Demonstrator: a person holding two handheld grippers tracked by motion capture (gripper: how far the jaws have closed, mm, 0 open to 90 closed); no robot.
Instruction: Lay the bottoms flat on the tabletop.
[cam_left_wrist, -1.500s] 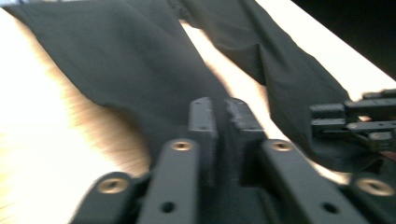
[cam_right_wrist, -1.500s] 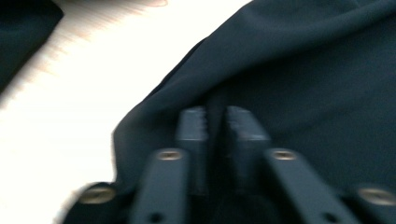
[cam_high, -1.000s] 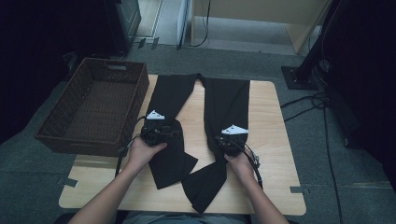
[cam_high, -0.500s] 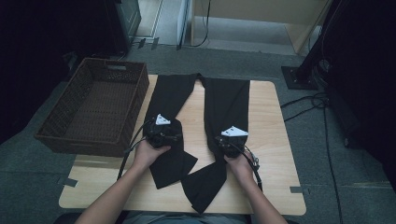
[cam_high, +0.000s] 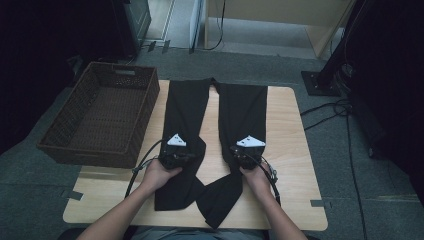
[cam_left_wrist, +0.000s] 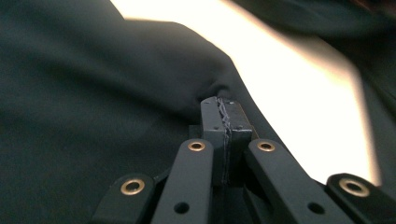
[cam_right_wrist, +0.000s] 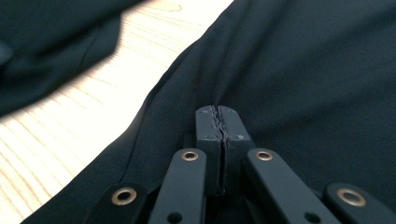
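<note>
Hand-held gripper, left (cam_high: 176, 150): its jaws have just been closing and now meet on a pinch of black cloth at the inner edge of one leg of the trousers (cam_high: 240, 110), as the left gripper view shows, where the fabric puckers at the jaw tips (cam_left_wrist: 223, 112). Hand-held gripper, right (cam_high: 248, 151): jaws pressed together on a fold of the other leg, seen close in the right gripper view (cam_right_wrist: 217, 122). The trousers lie flat on the table (cam_high: 287, 145), legs pointing away from the person and parted by a strip of bare wood, with the waist end bunched and overlapping near the front edge between the two hands. A woven basket (cam_high: 107, 150) stands open at the table's left edge, holding nothing that can be seen. By this reading the garment is spread and both grasps are made, one on each leg at about mid-length; the folding itself is not yet begun, and the transfer to the basket, if intended, remains.
</note>
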